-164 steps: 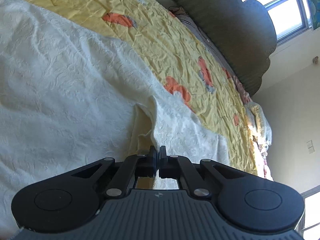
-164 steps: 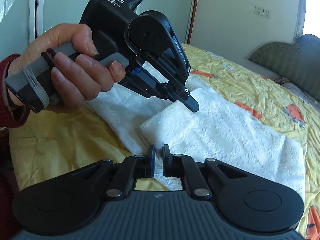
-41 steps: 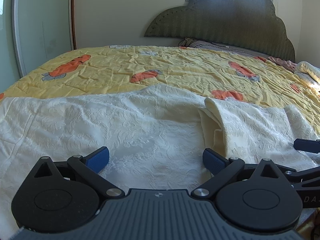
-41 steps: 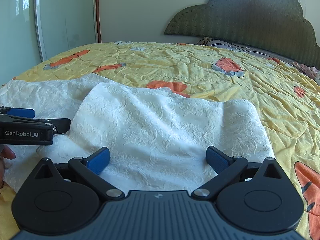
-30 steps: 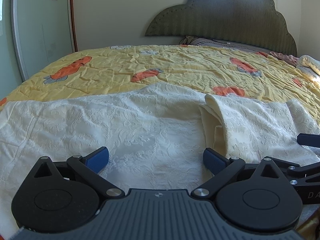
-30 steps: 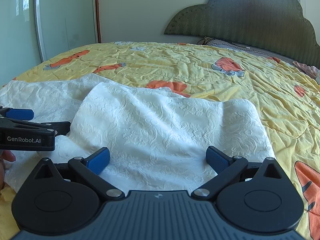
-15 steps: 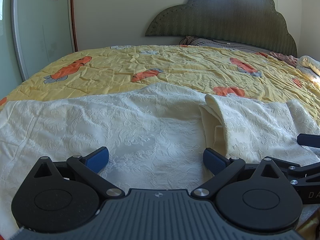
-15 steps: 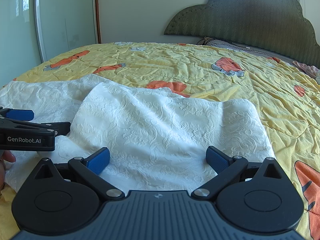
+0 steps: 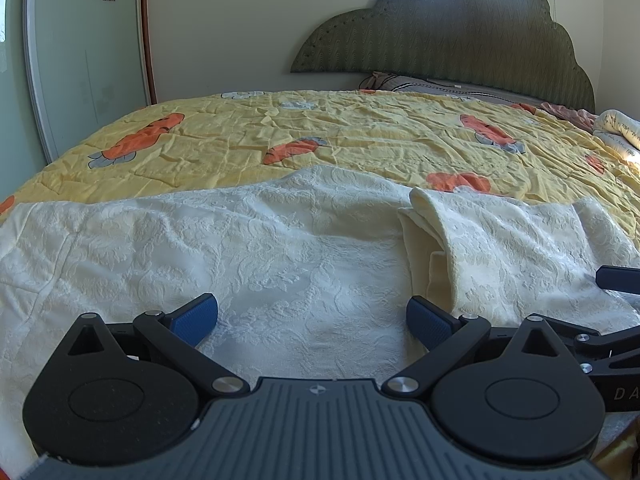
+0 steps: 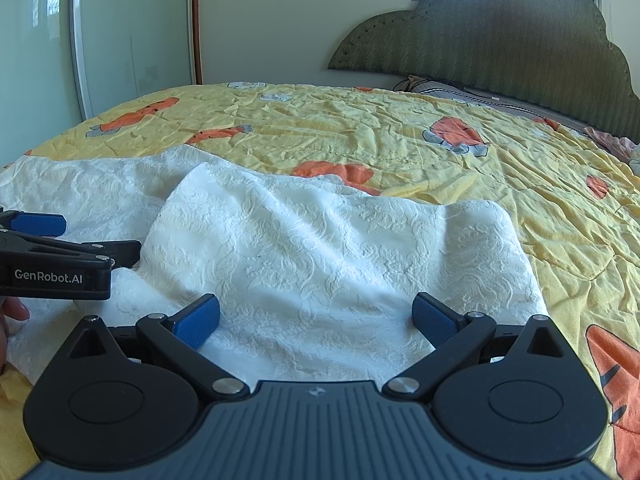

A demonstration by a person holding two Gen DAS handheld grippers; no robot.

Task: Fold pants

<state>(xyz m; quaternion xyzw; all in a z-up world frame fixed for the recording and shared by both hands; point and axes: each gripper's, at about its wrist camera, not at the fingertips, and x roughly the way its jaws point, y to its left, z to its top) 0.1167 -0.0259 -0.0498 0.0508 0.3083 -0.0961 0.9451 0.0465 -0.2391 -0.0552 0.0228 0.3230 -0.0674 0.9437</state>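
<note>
The white embossed pants [image 9: 248, 256] lie across the near part of the bed, with one end folded back over itself on the right [image 9: 504, 248]. In the right wrist view the folded layer [image 10: 328, 256] lies in front of me. My left gripper [image 9: 312, 322] is open and empty, low over the single layer. My right gripper [image 10: 316, 320] is open and empty, low over the folded part. Each gripper shows at the edge of the other's view: the right one [image 9: 616, 280] and the left one [image 10: 56, 256].
The yellow quilt [image 9: 360, 144] with orange prints covers the bed. A green scalloped headboard [image 9: 460, 40] stands at the far end with pillows [image 9: 618, 128] at the right. A sliding glass door [image 9: 80, 52] is on the left.
5.5 s ago both grippers were shut and the left held a fold of the pants; since then both have opened and let go. Over the last second, nothing has visibly moved.
</note>
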